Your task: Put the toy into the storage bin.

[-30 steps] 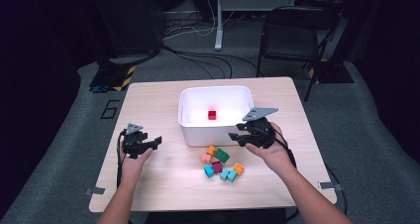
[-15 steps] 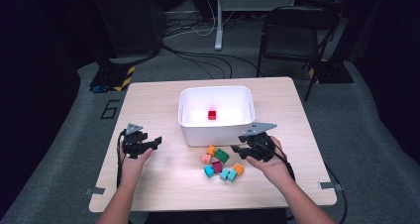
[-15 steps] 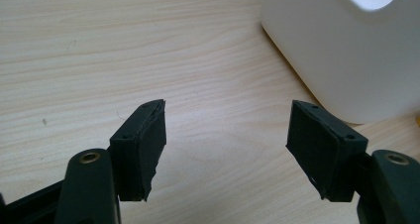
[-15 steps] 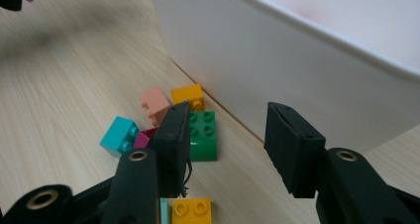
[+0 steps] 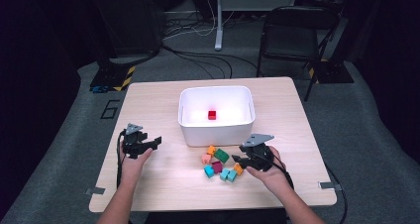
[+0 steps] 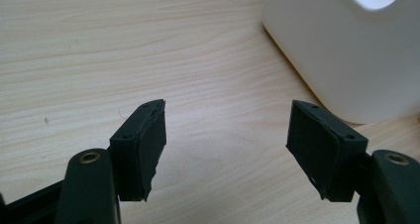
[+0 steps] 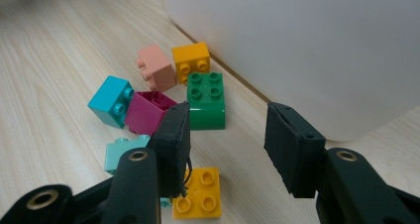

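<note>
no readable text, label, brand, number or sign anywhere

A cluster of toy bricks lay on the tabletop (image 5: 163,184), in front of the white bin (image 5: 216,133). The yellow brick (image 7: 198,199) lay flat, studs up, nearest the camera of the right gripper view. Beyond it the green brick (image 7: 206,100) sat studs up. The magenta brick (image 7: 146,112), blue brick (image 7: 111,101) and pink brick (image 7: 156,68) lay tipped on their sides, close together. An orange brick (image 7: 190,61) stood near the bin wall.
</note>
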### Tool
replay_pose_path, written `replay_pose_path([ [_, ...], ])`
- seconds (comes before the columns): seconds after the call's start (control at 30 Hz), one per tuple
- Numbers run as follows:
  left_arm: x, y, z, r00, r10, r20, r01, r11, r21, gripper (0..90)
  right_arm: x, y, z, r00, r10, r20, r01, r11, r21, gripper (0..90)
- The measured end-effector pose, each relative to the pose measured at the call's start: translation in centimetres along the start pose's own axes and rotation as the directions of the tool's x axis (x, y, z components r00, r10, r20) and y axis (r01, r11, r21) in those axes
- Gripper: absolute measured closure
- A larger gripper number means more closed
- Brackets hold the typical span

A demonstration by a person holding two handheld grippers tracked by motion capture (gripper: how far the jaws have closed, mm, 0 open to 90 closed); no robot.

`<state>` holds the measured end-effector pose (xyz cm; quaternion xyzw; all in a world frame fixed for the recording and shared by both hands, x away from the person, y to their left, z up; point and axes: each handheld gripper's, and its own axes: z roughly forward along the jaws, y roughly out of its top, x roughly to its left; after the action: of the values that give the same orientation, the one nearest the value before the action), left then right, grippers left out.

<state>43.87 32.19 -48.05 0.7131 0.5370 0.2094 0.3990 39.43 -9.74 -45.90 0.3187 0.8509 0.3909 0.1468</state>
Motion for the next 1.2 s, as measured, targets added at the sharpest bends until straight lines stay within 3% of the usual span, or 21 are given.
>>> replay_pose_path([
  [0.63, 0.2, 0.0, -0.1, 1.0000, -0.006, -0.002, 0.006, 1.0000, 0.000, 31.1, 0.3, -2.4, 2.3, 0.9997, -0.008, -0.023, 0.010, 0.997, 0.076, 51.8],
  [1.2, 0.0, 0.0, 0.0, 1.0000, -0.001, -0.002, 0.001, 1.0000, 0.002, 31.0, -1.7, -3.0, 2.4, 0.9973, 0.069, 0.027, -0.070, 0.995, 0.073, 52.1],
])
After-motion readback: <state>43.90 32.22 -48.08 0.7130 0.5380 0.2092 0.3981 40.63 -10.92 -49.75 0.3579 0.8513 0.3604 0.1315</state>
